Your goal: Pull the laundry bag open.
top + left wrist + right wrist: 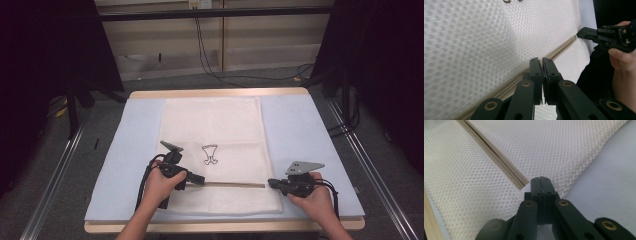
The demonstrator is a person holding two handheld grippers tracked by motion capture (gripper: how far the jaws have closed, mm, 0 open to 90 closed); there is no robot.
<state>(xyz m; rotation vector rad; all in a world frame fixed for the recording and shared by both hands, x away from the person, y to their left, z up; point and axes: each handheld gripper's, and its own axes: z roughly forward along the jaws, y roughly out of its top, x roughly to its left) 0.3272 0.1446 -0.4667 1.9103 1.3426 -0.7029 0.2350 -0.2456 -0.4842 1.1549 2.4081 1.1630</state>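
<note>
Lying flat on the pale blue padded table cover (300,130), one cream-white mesh fabric bag (215,125) reaches from the far edge of the table almost to the near edge, with a small dark line drawing (210,154) printed near its middle. In the high view one beige zipper strip (235,184) runs crosswise near the bag's near end. Two hand-held grippers meet it: the left gripper (201,180) at the strip's left end, the right gripper (271,183) at its right end, just where the bag's right edge lies. A grey three-cornered plate sits on top of each. Two black cables (210,60) trail over the floor beyond the table, well apart from the bag; nothing stands between the grippers and the cloth.

In the left gripper view the jaws are pressed nearly together with only a thin slit between them, their tips over the zipper strip (559,51); whether they pinch any cloth, I cannot tell. The right gripper (581,33) shows farther off at the strip's other end, held in a hand (624,56).

In the right gripper view the jaws are pressed together on the mesh, just beside the zipper strip's (499,161) end, with the blue cover (609,177) to one side.
</note>
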